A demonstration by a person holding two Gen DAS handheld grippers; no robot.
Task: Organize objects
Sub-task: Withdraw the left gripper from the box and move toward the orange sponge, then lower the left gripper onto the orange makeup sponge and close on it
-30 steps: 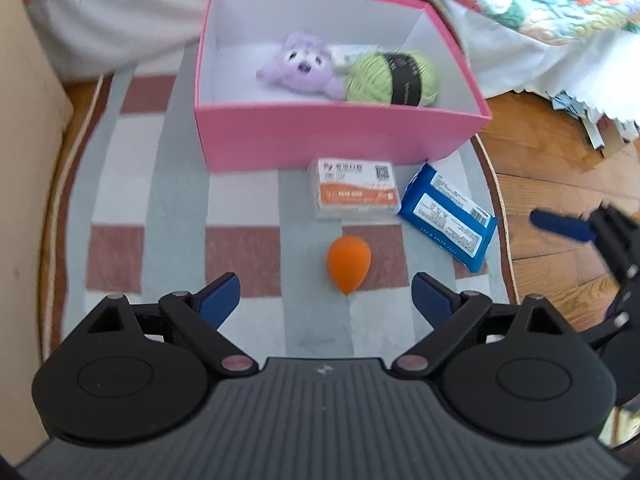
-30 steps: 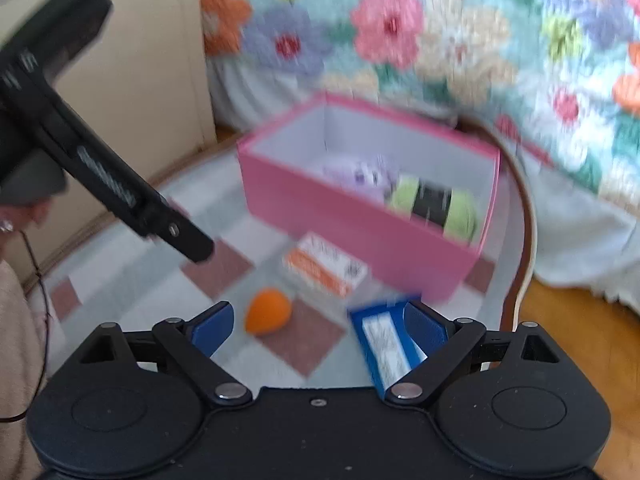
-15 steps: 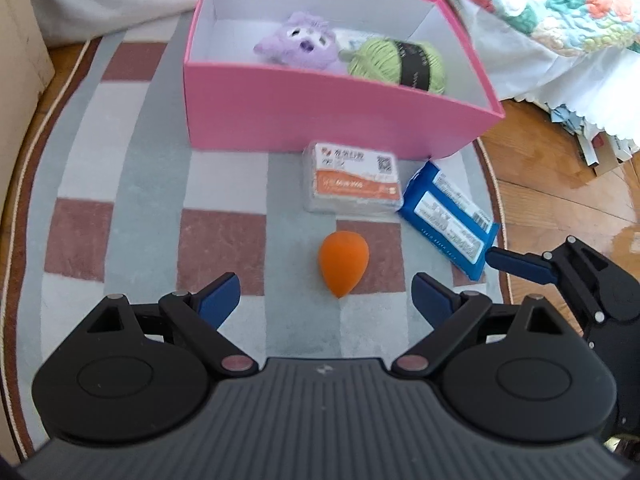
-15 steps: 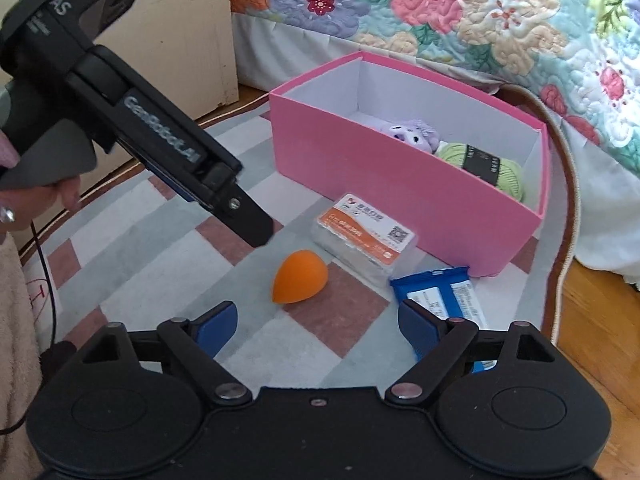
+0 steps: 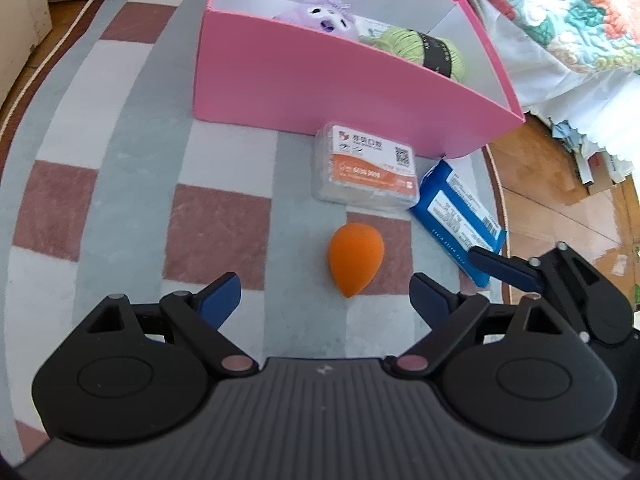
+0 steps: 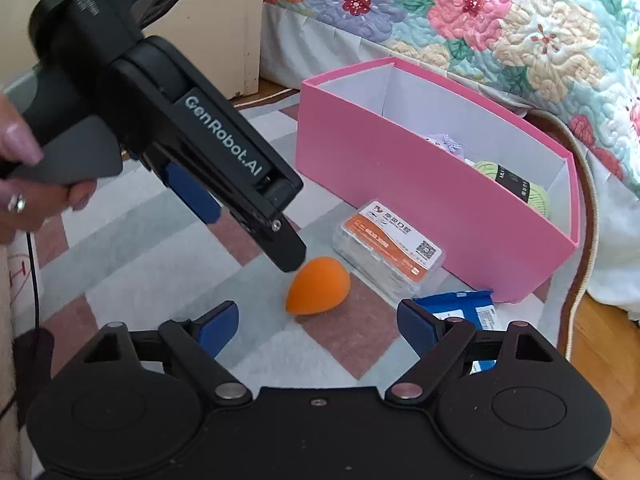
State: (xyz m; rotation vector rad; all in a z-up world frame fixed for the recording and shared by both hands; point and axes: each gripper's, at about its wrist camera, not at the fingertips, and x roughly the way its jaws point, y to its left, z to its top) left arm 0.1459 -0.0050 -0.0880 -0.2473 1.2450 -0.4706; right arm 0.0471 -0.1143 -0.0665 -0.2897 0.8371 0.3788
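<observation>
We have the orange makeup sponge (image 5: 355, 264) on the rug (image 5: 120, 184), straight ahead of the left gripper (image 5: 325, 295) and centred between its fingers, pointed end toward us, long axis along our reach. Those fingers stand wide apart, holding nothing. The right gripper (image 6: 318, 322), its fingers just narrowed slightly but wide and empty, sits further off, nearer the blue packet (image 6: 468, 312). The left looks better placed.

The left tool (image 6: 256, 216) is a black plastic body with blue finger pads (image 6: 192, 194), silver screws and white lettering "GenRobot.AI". The hand (image 6: 24, 184) at the left edge of the frame wears a ring and pale polished nails.
</observation>
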